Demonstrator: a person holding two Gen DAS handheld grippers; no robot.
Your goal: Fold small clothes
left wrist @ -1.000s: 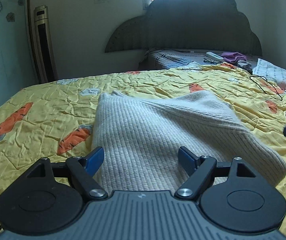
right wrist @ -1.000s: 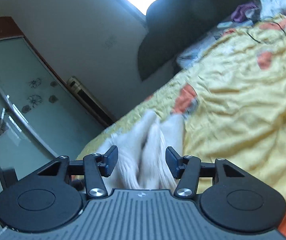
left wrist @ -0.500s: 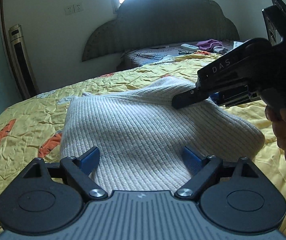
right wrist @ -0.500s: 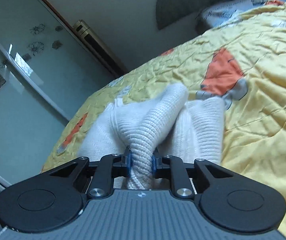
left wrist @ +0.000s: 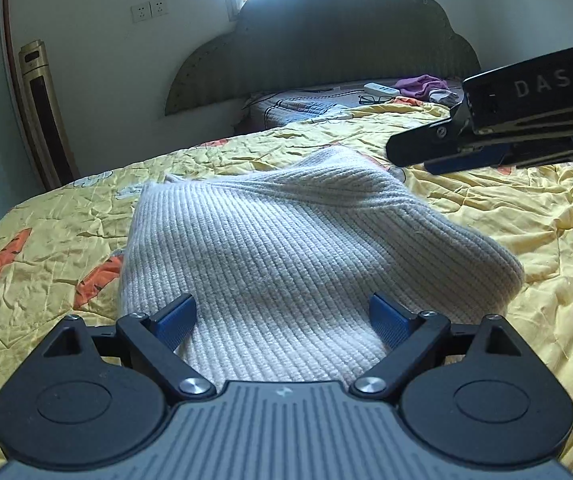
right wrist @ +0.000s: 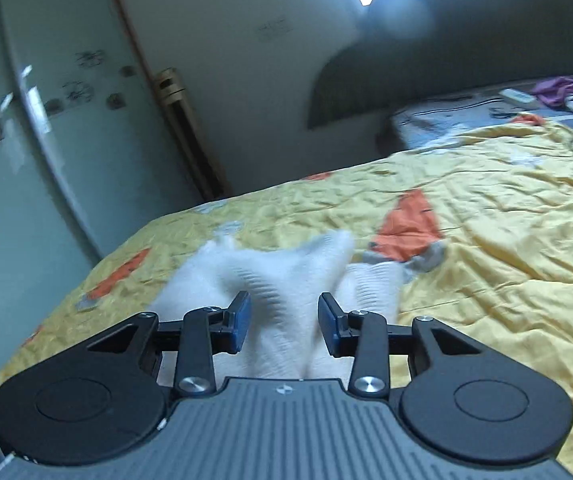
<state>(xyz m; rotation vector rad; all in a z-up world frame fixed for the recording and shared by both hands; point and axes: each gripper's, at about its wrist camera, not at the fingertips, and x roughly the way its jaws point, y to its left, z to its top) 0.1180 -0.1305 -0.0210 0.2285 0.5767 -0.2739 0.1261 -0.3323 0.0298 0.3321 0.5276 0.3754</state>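
A bedroom: pale walls, a dark scalloped headboard (left wrist: 326,40) under a bright window, and a tall gold-coloured tower fan (left wrist: 44,116) standing by the glass wardrobe door at the bed's left side. The bed (left wrist: 526,220) carries a crumpled yellow quilt with orange patches. Up at the head end lie a white power strip (left wrist: 381,89), a pair of glasses (left wrist: 374,99) and a purple cloth (left wrist: 420,85).

The cream ribbed sweater (left wrist: 286,248) lies in the middle of the quilt, nearer the foot edge where I stand, folded over on itself with a rounded fold along its right side and a raised ridge at its far end.

My left gripper (left wrist: 282,320) sits low over the near edge of the sweater, its blue pads spread wide to either side of the knit and not pressing it; the jaws have just been opening further.

My right gripper (right wrist: 284,322) hangs above the sweater's right far corner, seen from the left wrist as a black body with its tips just off the ridge. Its jaws have just been opening, and now stand partly apart with blurred white knit showing between them, free of the pads.
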